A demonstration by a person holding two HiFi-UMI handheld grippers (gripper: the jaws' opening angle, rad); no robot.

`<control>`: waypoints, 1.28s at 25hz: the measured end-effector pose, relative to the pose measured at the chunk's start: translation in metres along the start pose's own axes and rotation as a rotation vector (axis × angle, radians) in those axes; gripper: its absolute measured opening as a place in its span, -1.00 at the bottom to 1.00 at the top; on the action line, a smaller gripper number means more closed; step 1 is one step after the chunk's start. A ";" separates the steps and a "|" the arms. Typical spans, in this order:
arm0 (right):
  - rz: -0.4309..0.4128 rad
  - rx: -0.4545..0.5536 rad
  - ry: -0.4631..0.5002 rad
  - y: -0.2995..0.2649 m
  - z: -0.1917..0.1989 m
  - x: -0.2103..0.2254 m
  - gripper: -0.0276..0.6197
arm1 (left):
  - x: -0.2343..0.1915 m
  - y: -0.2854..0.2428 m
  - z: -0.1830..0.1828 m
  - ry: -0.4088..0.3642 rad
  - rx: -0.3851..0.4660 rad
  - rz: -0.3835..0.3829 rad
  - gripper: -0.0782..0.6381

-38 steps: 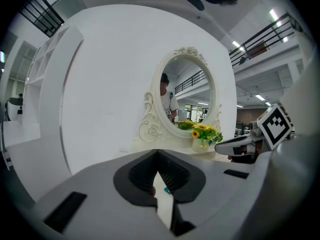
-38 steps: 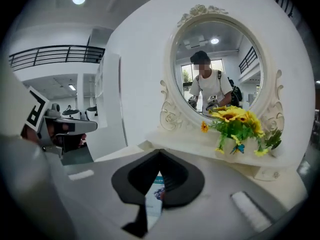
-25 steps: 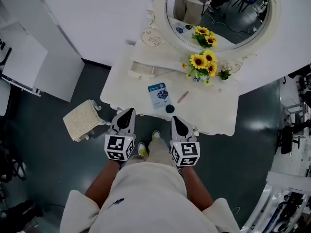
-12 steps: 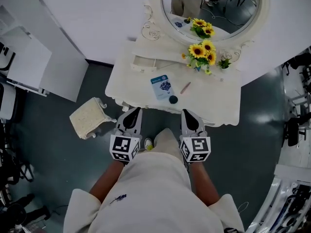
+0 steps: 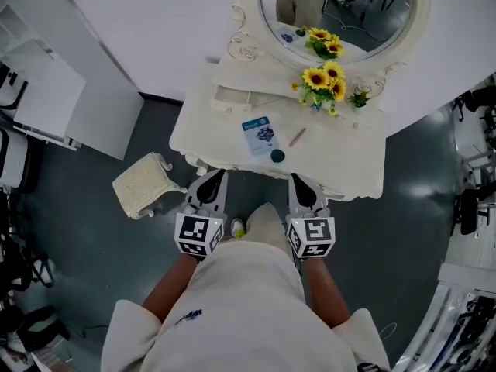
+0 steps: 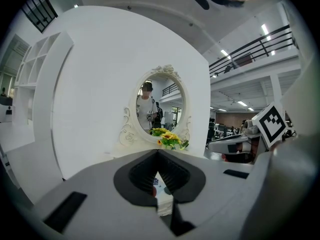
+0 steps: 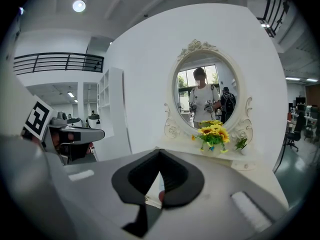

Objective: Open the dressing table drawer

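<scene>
**Both tools shut at the counter's front edge**

The left tool (image 5: pixel 209 180) and the right tool (image 5: pixel 301 183) are held side by side and level with each other. Each has its jaws pressed together on nothing (each tool's own view shows the dark pads meeting at the tip). Just ahead of both tips runs the scalloped front edge of the white counter (image 5: pixel 349 165). Whether either tip touches it cannot be told.

The drawer's face is hidden from above by the overhanging top. It can only be placed ahead of the tools, under that edge.

On the counter beyond the tips, roughly between the two tools' lines, lie a blue card (image 5: pixel 258 135), a dark round cap (image 5: pixel 277 156) and a pink stick (image 5: pixel 297 136). Farther ahead stand sunflowers (image 5: pixel 324 84) in front of an oval mirror (image 5: pixel 341 6). A small open white tray (image 5: pixel 232 98) sits far ahead of the left tool. A white stool (image 5: pixel 143 184) stands on the floor at that tool's outer side.
</scene>
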State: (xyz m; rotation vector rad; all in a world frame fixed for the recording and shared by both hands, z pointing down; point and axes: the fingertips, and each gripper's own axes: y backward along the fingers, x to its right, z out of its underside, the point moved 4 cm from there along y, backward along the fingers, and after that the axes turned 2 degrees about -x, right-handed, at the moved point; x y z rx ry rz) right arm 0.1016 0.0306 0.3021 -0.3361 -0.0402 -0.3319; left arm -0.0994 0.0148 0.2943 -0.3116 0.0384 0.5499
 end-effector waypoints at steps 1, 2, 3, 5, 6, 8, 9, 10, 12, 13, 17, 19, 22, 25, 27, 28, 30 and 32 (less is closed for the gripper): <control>0.001 0.001 0.001 0.001 0.000 0.000 -0.89 | 0.002 0.000 0.001 0.000 -0.003 0.009 -0.76; 0.001 0.001 0.002 0.002 0.001 0.000 -0.89 | 0.004 0.000 0.002 -0.001 -0.006 0.019 -0.76; 0.001 0.001 0.003 0.002 0.001 0.000 -0.89 | 0.006 0.001 0.003 -0.003 -0.010 0.026 -0.76; 0.001 0.001 0.006 0.003 0.002 0.000 -0.88 | 0.009 0.001 0.004 -0.010 -0.013 0.031 -0.76; 0.001 0.001 0.007 0.004 0.003 0.000 -0.88 | 0.010 0.000 0.004 -0.011 -0.013 0.032 -0.76; 0.001 -0.002 0.007 0.005 0.004 0.000 -0.89 | 0.012 0.000 0.005 -0.011 -0.014 0.034 -0.76; 0.001 -0.003 0.006 0.006 0.005 0.001 -0.89 | 0.013 0.001 0.005 -0.011 -0.016 0.035 -0.76; 0.001 -0.005 0.006 0.007 0.006 0.001 -0.89 | 0.013 0.001 0.006 -0.011 -0.018 0.036 -0.76; 0.000 -0.006 0.006 0.008 0.007 0.000 -0.89 | 0.013 0.002 0.007 -0.012 -0.023 0.037 -0.76; -0.001 -0.006 0.006 0.008 0.008 0.000 -0.89 | 0.013 0.002 0.008 -0.012 -0.025 0.038 -0.76; -0.008 -0.007 0.008 0.007 0.007 -0.001 -0.89 | 0.014 0.001 0.008 -0.010 -0.029 0.042 -0.76; -0.011 -0.009 0.009 0.007 0.007 -0.002 -0.89 | 0.013 0.001 0.008 -0.010 -0.030 0.042 -0.76; -0.013 -0.010 0.012 0.007 0.009 -0.004 -0.89 | 0.011 0.003 0.010 -0.009 -0.030 0.040 -0.76; -0.017 -0.012 0.016 0.007 0.010 -0.007 -0.89 | 0.009 0.005 0.011 -0.005 -0.029 0.035 -0.76; -0.021 -0.014 0.020 0.007 0.009 -0.009 -0.89 | 0.008 0.007 0.012 -0.003 -0.029 0.032 -0.76; -0.024 -0.014 0.021 0.007 0.009 -0.010 -0.89 | 0.008 0.008 0.012 -0.003 -0.029 0.031 -0.76; -0.027 -0.012 0.022 0.006 0.009 -0.012 -0.89 | 0.007 0.009 0.012 -0.001 -0.029 0.030 -0.76; -0.030 -0.011 0.025 0.006 0.008 -0.014 -0.88 | 0.005 0.010 0.013 0.000 -0.029 0.029 -0.76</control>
